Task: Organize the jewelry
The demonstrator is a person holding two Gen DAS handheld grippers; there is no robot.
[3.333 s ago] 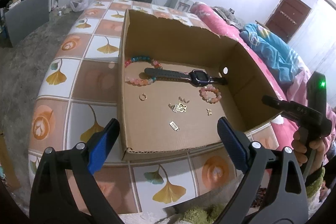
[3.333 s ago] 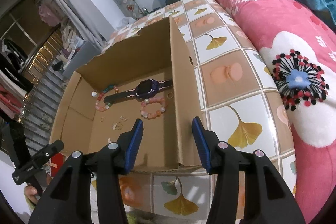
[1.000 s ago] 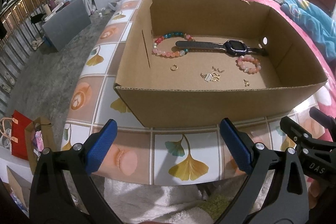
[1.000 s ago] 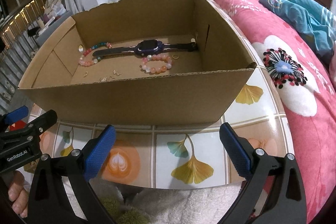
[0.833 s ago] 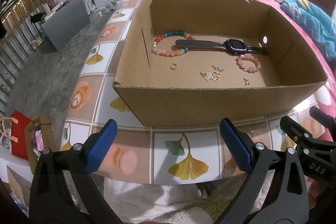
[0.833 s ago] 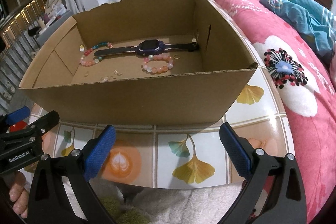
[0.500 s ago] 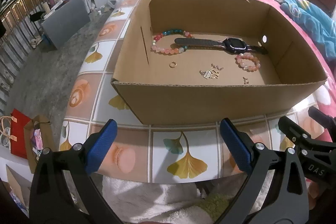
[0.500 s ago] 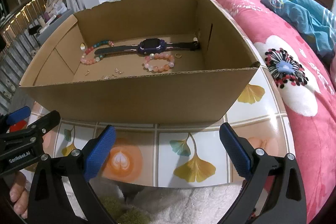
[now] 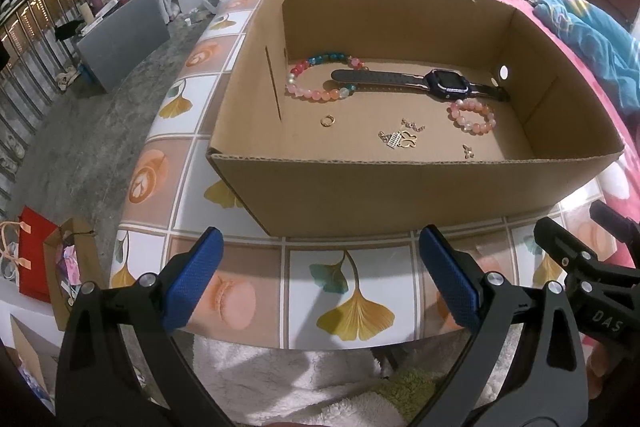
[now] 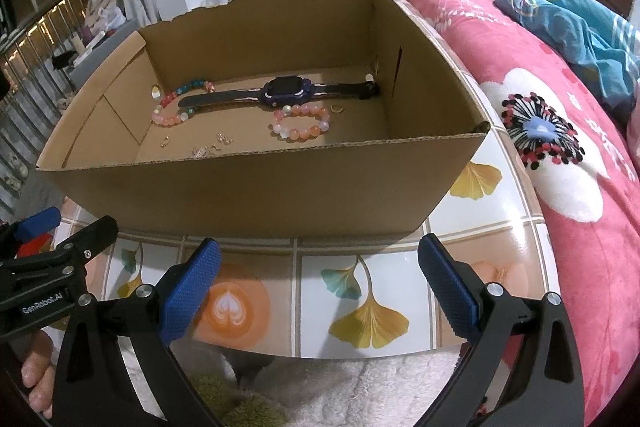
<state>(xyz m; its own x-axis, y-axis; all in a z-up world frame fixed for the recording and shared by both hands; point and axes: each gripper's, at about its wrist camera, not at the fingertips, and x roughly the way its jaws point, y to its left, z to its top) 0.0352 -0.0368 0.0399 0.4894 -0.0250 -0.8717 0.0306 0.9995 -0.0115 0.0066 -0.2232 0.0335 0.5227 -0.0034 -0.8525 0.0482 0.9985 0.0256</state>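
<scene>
Left wrist view: the left gripper [image 9: 320, 275] hangs over the near edge of the desk [image 9: 256, 291], a top covered in tiles printed with ginkgo leaves and orange shapes, and its 2 blue-padded fingers [image 9: 192, 283] are spread wide with nothing between them. Just beyond them sits the open brown cardboard box [image 9: 400, 191], its near wall facing the camera.

On the box floor lies the jewelry. A large multicoloured beaded bracelet [image 9: 316, 91] of pink, orange, red and teal beads rests toward the back left. A black smartwatch with a long dark strap [image 9: 444, 85] lies flat across the back, one strap end overlapping that bracelet. A smaller pink and orange beaded bracelet [image 9: 472, 117] sits just in front of the watch face, touching or nearly touching it. A small gold ring [image 9: 327, 121] lies apart in front of the large bracelet. Near the middle is a cluster of small gold charms [image 9: 402, 139], including a butterfly shape, and a single tiny gold charm [image 9: 468, 151] lies close to the near wall on the right.

In the right wrist view, the right gripper [image 10: 318, 283] also hovers at the desk edge in front of the box, fingers [image 10: 448, 293] released and wide apart, gripping nothing. A second small ring, possibly gold [image 10: 337, 108], shows beside the smaller bracelet there. A pink floral bed cover [image 10: 560, 155] lies just beside the desk on the right, with a blue patterned blanket [image 10: 576, 19] on it further back.
</scene>
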